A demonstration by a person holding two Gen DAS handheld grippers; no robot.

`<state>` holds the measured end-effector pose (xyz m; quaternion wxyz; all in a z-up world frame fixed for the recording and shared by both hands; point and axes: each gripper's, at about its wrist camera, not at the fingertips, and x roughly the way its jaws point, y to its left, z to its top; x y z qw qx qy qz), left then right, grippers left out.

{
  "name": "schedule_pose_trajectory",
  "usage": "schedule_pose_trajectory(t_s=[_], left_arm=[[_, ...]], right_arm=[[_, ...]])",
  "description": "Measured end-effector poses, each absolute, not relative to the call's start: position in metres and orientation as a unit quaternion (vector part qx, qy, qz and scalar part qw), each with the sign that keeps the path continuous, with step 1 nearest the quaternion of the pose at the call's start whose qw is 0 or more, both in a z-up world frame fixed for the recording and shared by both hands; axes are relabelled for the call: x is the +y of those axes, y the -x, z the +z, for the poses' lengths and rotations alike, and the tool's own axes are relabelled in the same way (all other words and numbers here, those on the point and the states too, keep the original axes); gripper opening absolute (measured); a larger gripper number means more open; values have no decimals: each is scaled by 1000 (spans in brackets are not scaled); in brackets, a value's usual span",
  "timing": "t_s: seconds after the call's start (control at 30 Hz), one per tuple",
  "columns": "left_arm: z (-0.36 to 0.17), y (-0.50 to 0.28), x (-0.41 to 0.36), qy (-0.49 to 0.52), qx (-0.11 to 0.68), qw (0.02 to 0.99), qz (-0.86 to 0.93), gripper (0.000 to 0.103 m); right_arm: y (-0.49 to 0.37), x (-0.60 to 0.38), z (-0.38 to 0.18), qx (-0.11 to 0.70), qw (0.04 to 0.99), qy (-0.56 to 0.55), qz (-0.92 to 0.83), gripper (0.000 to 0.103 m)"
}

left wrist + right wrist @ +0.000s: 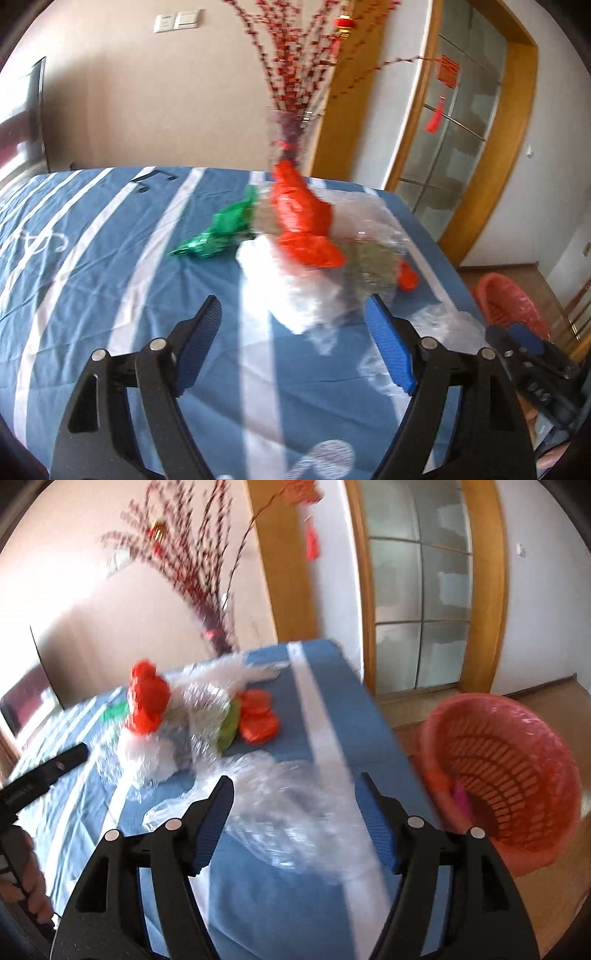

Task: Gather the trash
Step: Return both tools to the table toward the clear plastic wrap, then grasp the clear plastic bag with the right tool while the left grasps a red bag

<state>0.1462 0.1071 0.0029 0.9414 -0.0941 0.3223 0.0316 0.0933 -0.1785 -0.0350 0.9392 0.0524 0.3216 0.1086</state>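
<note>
Beyond the left tongs (293, 343), jaws wide and empty, crumpled plastic trash (303, 229) lies on the blue-clothed desk (92, 258). From the right wrist, right tongs (293, 821) gape empty over a clear bag (280, 797), left of the red basket (509, 775). Judged step: reaching; next, grip the bag.

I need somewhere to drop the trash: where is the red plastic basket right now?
The red plastic slotted basket sits on the wooden floor off the blue striped tablecloth's right edge in the right wrist view.
</note>
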Motion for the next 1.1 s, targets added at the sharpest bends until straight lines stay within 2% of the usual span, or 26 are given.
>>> schedule_pose_trajectory(t_s=[0.03,0.33,0.37,0.47,0.63,0.77,1.1], left_arm=[[2,-145,113,96,322,941,36,78],[-5,-136,155,120,322,937,64,79],[-6,-136,158,123,323,936,66,79],[-9,-139,162,128,327,934,66,79],[-6,-149,154,128,328,935,51,79],[3,-166,139,120,325,937,35,79],[11,-238,111,98,338,935,42,76]], right_arm=[[-98,-172,-38,328,937,-50,109,80],[-122,-141,-71,389,914,-31,107,79],[-121,-141,-73,392,913,-29,108,77],[-119,-138,-77,400,909,-29,117,61],[-114,-135,-76,398,907,-28,134,21],[-110,-136,-74,394,909,-31,136,13],[-101,-168,-64,380,915,-59,120,12]])
